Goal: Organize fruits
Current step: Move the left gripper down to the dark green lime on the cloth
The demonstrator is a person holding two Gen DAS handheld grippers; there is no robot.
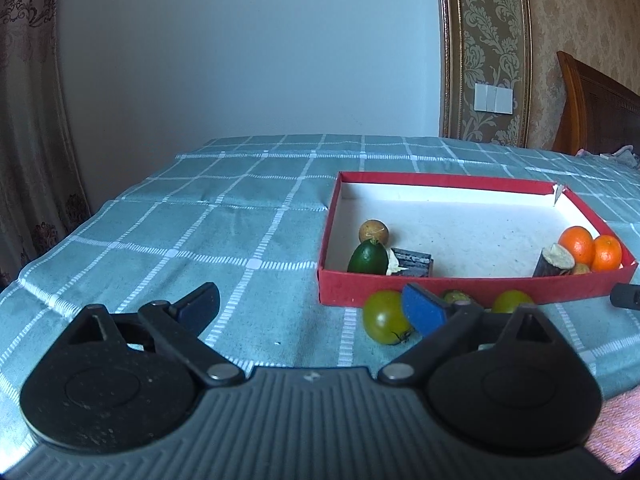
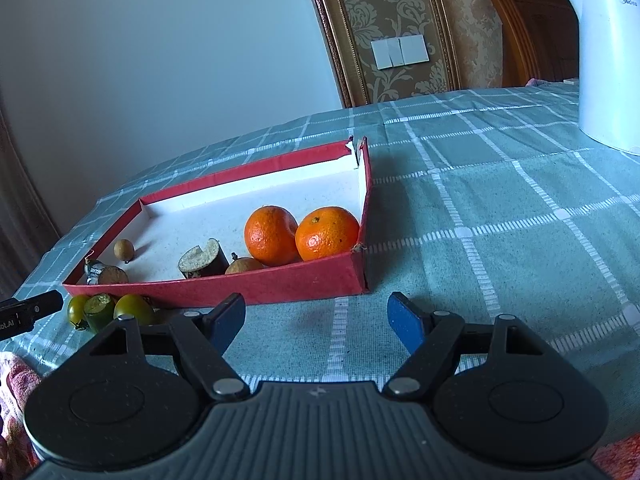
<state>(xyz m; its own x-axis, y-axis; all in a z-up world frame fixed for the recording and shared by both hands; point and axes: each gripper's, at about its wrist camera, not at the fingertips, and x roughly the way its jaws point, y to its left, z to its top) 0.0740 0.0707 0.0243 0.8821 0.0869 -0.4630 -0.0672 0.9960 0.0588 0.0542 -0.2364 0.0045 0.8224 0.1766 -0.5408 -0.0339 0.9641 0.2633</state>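
A table draped in a teal checked cloth [image 2: 500, 208] carries a shallow red cardboard box with a white floor [image 1: 400, 290], holding two oranges [image 2: 302, 234] in its near right corner and a dark green fruit [image 1: 368, 258], small brown round fruits and cut dark stubs along its near wall. Just outside that wall lie smooth yellow-green round fruits [image 1: 384, 318], probably light, firm and prone to roll, best pinched across the middle. The left gripper [image 1: 310, 310] and right gripper [image 2: 316, 318] both hang with fingers apart, holding nothing.

tablecloth [image 1: 224, 224]: woven cloth, matt | box [image 1: 400, 286]: red paperboard | kettle [image 2: 608, 60]: glossy plastic
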